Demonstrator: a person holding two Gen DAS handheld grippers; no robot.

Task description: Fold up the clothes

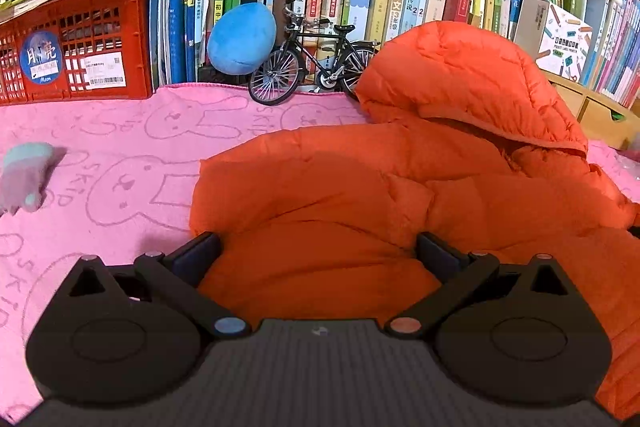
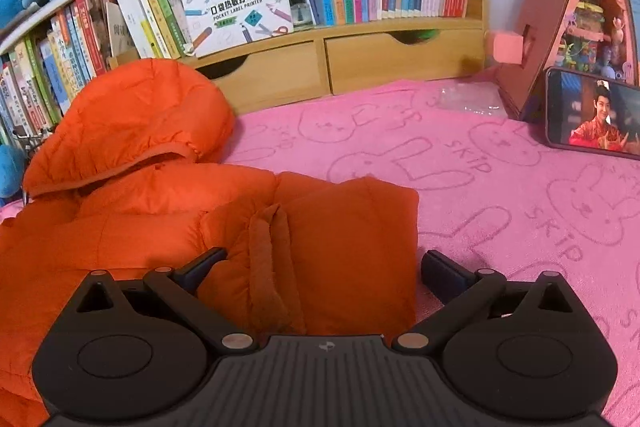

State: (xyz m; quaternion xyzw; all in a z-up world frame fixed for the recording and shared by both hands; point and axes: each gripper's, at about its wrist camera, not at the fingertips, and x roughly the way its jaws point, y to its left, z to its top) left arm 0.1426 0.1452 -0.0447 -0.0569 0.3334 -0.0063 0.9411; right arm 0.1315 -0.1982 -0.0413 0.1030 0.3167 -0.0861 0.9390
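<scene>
An orange puffer jacket (image 1: 400, 183) with a hood lies on the pink rabbit-print towel (image 1: 120, 155). In the left wrist view my left gripper (image 1: 318, 251) stands open over the jacket's left side, its fingers wide apart with orange fabric between them, not pinched. The right wrist view shows the same jacket (image 2: 160, 195), its sleeve (image 2: 344, 251) folded over the body with the cuff toward me. My right gripper (image 2: 320, 267) is open and straddles that sleeve; its right fingertip (image 2: 440, 273) sits over the towel (image 2: 500, 195).
Bookshelves run along the back. A red crate (image 1: 76, 51), a blue plush (image 1: 242, 37) and a model bicycle (image 1: 312, 61) stand behind the towel. A small grey-teal cloth item (image 1: 26, 177) lies at the left. A phone (image 2: 592, 117) and cardboard playhouse (image 2: 568, 15) stand right; wooden drawers (image 2: 340, 63) behind.
</scene>
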